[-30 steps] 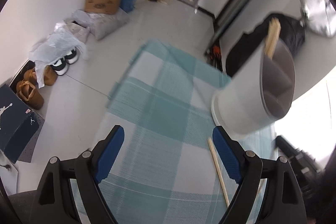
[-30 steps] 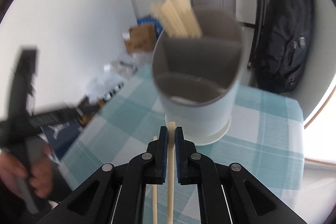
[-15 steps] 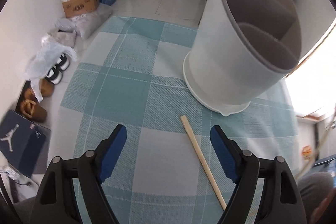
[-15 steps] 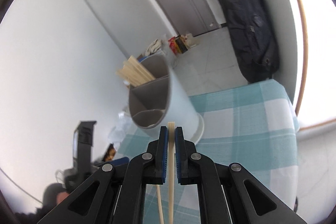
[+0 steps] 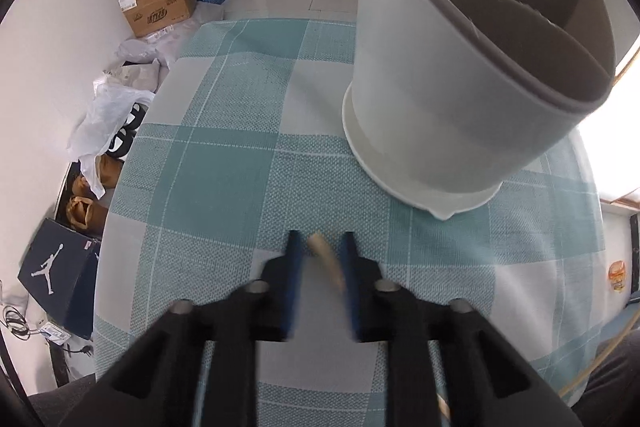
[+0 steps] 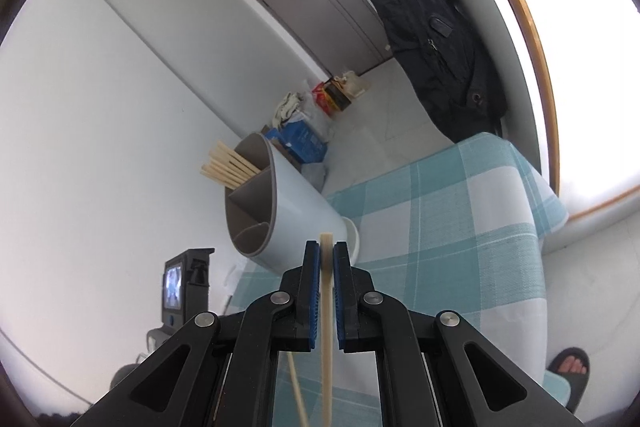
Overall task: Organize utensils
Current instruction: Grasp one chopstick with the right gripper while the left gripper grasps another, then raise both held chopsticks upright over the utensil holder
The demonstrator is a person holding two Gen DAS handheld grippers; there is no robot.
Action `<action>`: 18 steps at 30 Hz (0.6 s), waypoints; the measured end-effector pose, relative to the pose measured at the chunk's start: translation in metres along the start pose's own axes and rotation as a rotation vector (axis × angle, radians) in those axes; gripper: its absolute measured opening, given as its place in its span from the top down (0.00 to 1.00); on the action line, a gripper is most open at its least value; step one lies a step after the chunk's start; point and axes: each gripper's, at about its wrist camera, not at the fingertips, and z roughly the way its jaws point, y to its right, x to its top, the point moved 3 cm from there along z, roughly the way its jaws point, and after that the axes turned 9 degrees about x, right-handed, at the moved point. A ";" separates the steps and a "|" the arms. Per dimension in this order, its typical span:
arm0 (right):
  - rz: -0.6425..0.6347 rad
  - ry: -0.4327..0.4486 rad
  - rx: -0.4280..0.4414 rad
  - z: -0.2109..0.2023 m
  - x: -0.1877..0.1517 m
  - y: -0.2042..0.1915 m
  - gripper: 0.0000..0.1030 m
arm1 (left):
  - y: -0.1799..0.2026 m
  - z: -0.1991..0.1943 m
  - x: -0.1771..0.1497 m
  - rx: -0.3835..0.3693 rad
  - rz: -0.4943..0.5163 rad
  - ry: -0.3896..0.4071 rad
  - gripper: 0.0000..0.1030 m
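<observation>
The worktop (image 5: 224,163) is covered by a cloth with blue-green and white squares. A big round holder (image 5: 448,75) is seen on the cloth; it is white outside and grey inside, and it is split by walls into parts. In the left wrist view it looks tipped, with its open top turned toward the camera, and its white foot is on the cloth. In the right wrist view the same holder (image 6: 280,215) is seen further away, and a bunch of wooden sticks (image 6: 230,169) is seen poking out of the part at the back. On the floor by the wall, brown and blue boxes (image 5: 160,7), bags and a dark shoe box (image 5: 56,275) are seen. A black coat (image 6: 432,39) is hung by the door. The left claw (image 5: 320,247) is held low over the cloth, just in front of the holder's foot. Its blue fingers (image 5: 294,267) are blurred and only a little way apart, and a chopstick (image 5: 326,259) is seen lying between them; whether it is pinched cannot be told. The right claw (image 6: 327,259) is held up high, well away from the holder. Another chopstick (image 6: 326,307) is clamped between its blue fingers (image 6: 312,291), with its tip sticking out past them.
</observation>
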 end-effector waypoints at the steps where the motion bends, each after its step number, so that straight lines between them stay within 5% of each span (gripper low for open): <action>1: -0.009 0.003 -0.003 -0.001 0.000 -0.001 0.94 | -0.002 0.001 0.001 -0.004 -0.021 0.002 0.92; 11: -0.054 -0.001 -0.007 0.000 -0.004 -0.007 0.94 | -0.005 0.000 0.005 -0.040 -0.082 0.036 0.98; 18: -0.104 -0.002 -0.016 0.004 -0.010 -0.019 0.94 | -0.020 -0.040 0.011 -0.137 -0.173 0.204 0.98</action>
